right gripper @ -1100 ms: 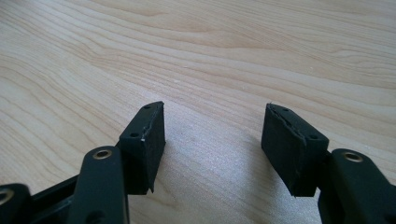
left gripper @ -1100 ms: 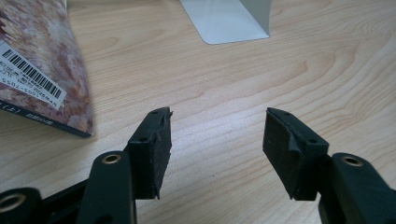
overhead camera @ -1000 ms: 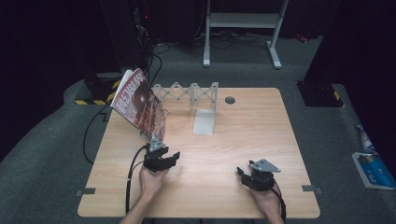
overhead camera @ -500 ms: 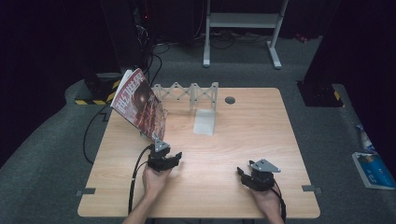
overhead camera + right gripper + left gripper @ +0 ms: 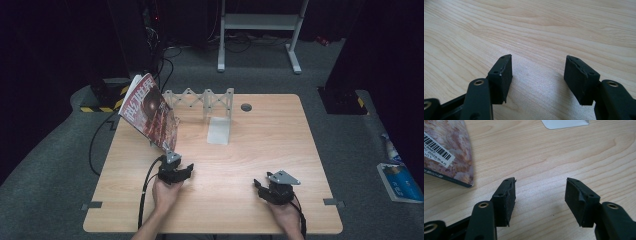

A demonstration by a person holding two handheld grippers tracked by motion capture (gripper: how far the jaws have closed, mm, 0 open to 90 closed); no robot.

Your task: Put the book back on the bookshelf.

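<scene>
The magazine is hard to read: in the high view its red cover carries large white letters and a dark round picture, but they are too small to make out. Its lower edge is behind the left gripper's grey plate there, so I cannot tell from that view if it touches the bench or the gripper. In the left gripper view the magazine is cut off by the top and left border; one corner shows, with a brownish mottled back, a white barcode label and a thin dark spine edge, lying low over the wood. The text on the label is too blurred to read.

The magazine stands tilted at the far left part of the bench, leaning in the left end of a white folding rack. A pale flat plate lies in front of the rack's right end; only its corner appears in the left gripper view.

The left gripper is open, with bare wood between its jaws, and the magazine corner is near its left jaw but apart from it. The right gripper rests at the near right part of the bench, well apart from the magazine. The right gripper is also open over bare wood, holding nothing.
</scene>
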